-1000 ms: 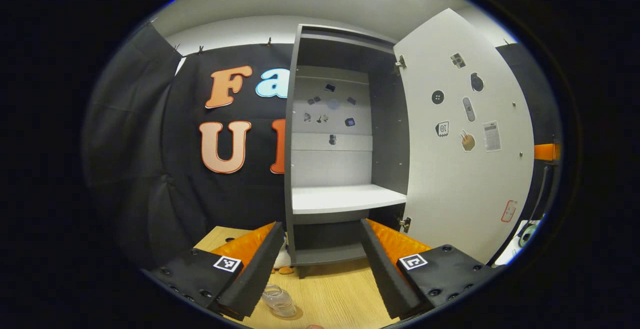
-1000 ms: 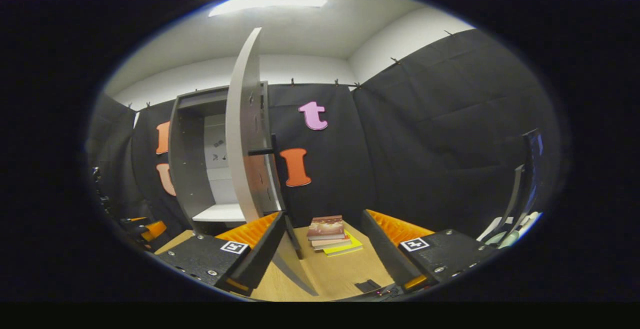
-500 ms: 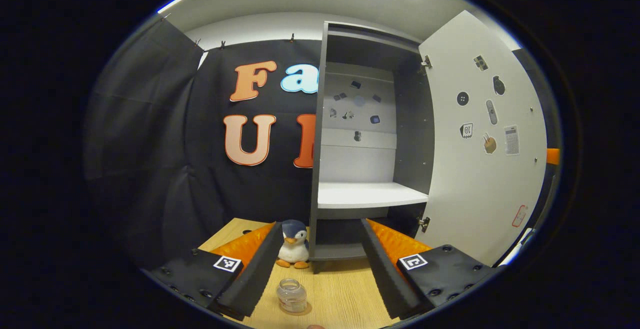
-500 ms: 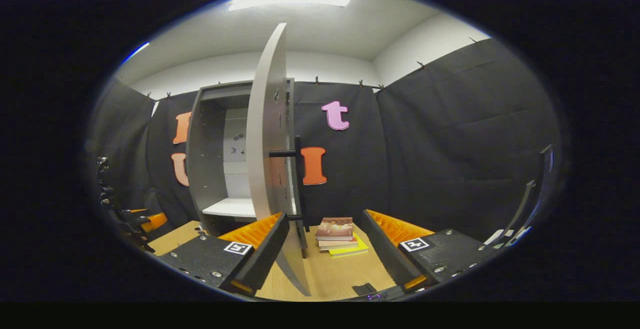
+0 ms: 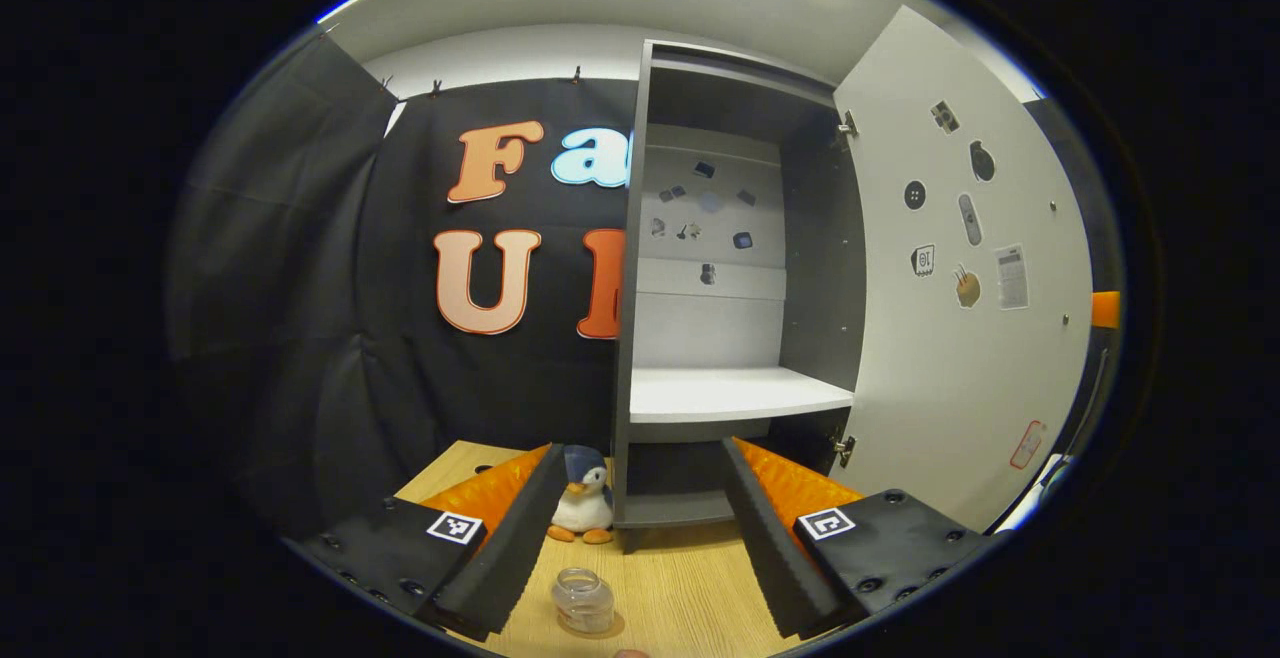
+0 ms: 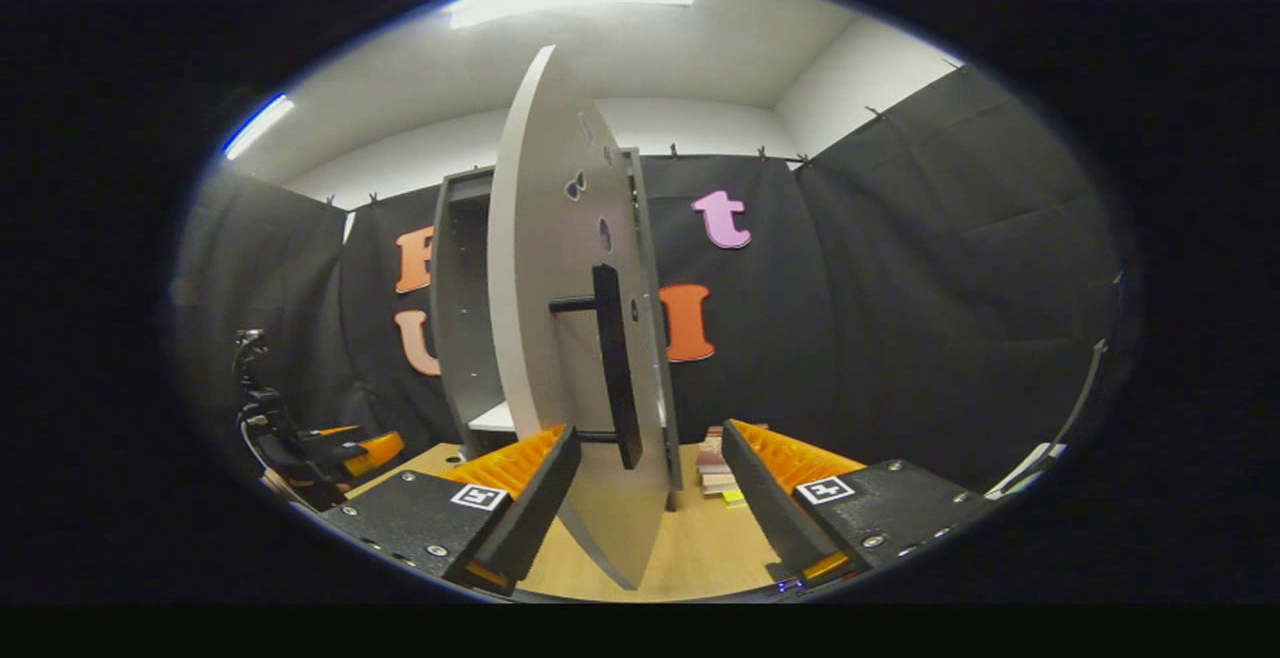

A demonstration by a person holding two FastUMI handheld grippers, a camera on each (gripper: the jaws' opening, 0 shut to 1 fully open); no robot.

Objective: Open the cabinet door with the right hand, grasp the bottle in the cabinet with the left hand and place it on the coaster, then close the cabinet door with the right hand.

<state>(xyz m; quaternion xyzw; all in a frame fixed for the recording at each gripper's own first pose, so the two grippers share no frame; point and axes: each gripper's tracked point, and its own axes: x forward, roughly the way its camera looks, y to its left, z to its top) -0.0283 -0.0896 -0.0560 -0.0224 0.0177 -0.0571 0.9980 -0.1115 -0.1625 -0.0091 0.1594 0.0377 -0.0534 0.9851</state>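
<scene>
Left gripper view, left to right: left claw [image 5: 640, 538] fingers spread apart, holding nothing, hovering over the wooden bench [image 5: 690, 588]. Between the fingers, low in frame, the clear bottle [image 5: 584, 600] stands upright on the bench on a round coaster [image 5: 610, 626], outside the cabinet. Plush penguin [image 5: 583, 505] sits just behind it, beside the cabinet's left wall. Cabinet [image 5: 725, 288] is open, white shelf [image 5: 735, 394] bare. Cabinet door [image 5: 965, 278] swung out to the right, stickers on its inner face.

Right gripper view: the left claw shows far left, low. Right claw [image 6: 648, 498] fingers apart, gripping nothing. Door seen edge-on, its black handle [image 6: 614, 363] just above and between the fingers, not touched. Stack of books [image 6: 715, 463] on the bench behind the door.
</scene>
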